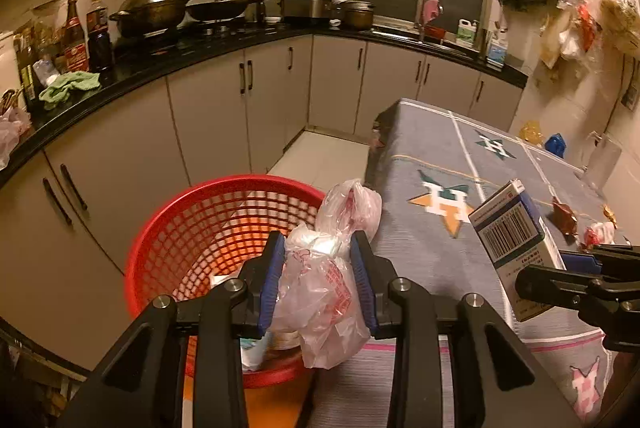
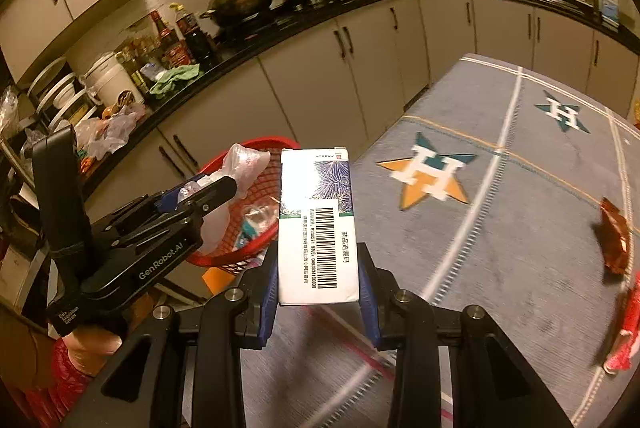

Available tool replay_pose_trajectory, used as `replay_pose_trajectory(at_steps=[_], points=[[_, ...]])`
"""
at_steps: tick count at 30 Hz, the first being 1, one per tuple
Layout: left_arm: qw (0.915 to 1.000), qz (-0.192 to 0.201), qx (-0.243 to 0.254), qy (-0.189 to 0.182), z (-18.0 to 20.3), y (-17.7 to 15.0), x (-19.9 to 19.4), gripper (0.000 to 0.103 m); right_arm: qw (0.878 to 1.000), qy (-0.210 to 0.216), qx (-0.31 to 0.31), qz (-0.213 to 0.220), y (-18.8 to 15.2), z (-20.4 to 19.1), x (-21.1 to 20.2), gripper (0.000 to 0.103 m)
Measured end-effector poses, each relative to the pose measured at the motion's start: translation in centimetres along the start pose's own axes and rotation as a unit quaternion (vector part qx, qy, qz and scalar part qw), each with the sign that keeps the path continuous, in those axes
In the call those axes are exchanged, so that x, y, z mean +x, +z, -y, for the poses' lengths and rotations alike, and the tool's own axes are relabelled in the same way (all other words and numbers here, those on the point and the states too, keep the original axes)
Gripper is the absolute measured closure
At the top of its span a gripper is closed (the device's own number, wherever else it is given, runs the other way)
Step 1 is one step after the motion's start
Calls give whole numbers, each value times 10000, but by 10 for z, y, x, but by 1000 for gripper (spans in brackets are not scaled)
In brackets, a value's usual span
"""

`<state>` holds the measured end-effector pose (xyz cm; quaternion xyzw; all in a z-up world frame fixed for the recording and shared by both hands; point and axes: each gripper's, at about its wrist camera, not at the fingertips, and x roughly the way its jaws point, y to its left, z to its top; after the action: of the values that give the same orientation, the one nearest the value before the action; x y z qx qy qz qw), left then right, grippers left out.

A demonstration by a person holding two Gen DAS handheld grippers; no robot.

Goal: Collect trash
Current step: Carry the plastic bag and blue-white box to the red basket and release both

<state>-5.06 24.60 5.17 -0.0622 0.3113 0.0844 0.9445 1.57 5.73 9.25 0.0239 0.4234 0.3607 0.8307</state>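
Observation:
My left gripper (image 1: pixel 318 248) is shut on a crumpled clear plastic bag (image 1: pixel 324 284) with red print, held at the table's left edge, beside the rim of the red mesh basket (image 1: pixel 200 224). The basket holds some scraps. My right gripper (image 2: pixel 318 268) is shut on a white medicine box (image 2: pixel 318 224) with a barcode, held upright above the table. The box also shows in the left wrist view (image 1: pixel 514 240), and the bag in the right wrist view (image 2: pixel 240 168). A brown wrapper (image 2: pixel 614 236) and a red-white wrapper (image 2: pixel 626 328) lie on the table at the right.
The table wears a grey cloth (image 2: pixel 500 188) with star logos. A black counter (image 1: pixel 180 56) with woks, bottles and a green rag runs along the cabinets behind. Bags hang on the right wall (image 1: pixel 592 20). The basket stands in the gap between table and cabinets.

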Motion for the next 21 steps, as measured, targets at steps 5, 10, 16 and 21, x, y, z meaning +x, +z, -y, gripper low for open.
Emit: replay_pose_trajectory(at_steps=[5, 10, 16, 21], points=[[9998, -25, -90, 155, -18, -1, 5, 70, 9999, 95, -59, -102, 7, -15, 16, 65], [9990, -51, -140, 410, -35, -3, 11, 70, 9996, 258, -84, -125, 19, -31, 31, 65], [9979, -87, -136, 621, -47, -6, 17, 70, 9988, 387, -144, -261, 31, -48, 54, 65], [9972, -132, -139, 726, -54, -7, 23, 70, 9982, 449, -110, -371, 37, -53, 73, 65]])
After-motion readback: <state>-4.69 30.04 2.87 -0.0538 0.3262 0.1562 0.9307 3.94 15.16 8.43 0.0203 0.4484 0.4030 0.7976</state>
